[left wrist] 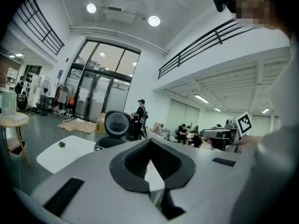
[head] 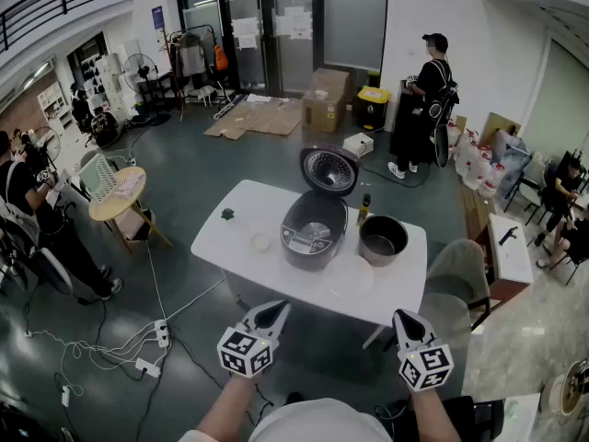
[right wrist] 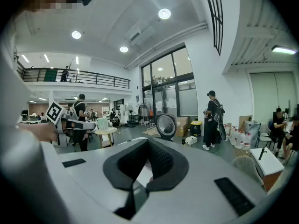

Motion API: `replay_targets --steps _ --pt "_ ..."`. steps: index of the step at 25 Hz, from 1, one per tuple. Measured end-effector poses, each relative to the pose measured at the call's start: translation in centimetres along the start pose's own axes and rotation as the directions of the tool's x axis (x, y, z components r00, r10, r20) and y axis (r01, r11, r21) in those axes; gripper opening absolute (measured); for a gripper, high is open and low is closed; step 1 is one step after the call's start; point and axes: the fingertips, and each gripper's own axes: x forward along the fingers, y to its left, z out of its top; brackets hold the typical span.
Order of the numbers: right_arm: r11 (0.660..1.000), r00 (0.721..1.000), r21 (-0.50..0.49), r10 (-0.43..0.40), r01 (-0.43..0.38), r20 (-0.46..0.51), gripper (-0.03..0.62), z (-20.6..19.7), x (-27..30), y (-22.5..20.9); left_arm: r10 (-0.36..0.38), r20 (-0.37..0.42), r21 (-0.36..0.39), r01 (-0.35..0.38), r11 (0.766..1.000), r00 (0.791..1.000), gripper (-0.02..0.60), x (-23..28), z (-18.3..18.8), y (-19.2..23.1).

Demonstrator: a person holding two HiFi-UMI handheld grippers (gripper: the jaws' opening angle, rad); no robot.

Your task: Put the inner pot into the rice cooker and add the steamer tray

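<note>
Jaws pressed together with nothing between them on left gripper [head: 275,309], held off the 7 o'clock side of white rectangular table [head: 230,238]; same on right gripper [head: 403,317], off the 5 o'clock side. At table centre, grey rounded rice cooker [head: 313,233], lid raised. Dark round metal inner pot [head: 383,239] standing outside cooker, just beside it at 3 o'clock. Clear round plastic steamer tray [head: 349,276] lying at cooker's 5 o'clock, near table's front edge.

small plant [head: 227,214], dark bottle [head: 364,208], cardboard boxes [head: 326,99]
</note>
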Motion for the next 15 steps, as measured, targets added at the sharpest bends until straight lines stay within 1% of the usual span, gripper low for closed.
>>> replay_targets --steps 12,15 --pt "1.000 1.000 -0.011 -0.006 0.006 0.007 0.008 0.96 -0.39 0.61 -0.012 0.006 -0.003 0.012 1.000 1.000 0.014 -0.09 0.40 -0.52" --pt "1.000 1.000 -0.009 -0.011 0.011 0.008 0.009 1.00 -0.31 0.97 -0.012 -0.006 -0.010 0.012 1.000 1.000 0.014 -0.04 0.23 -0.42"
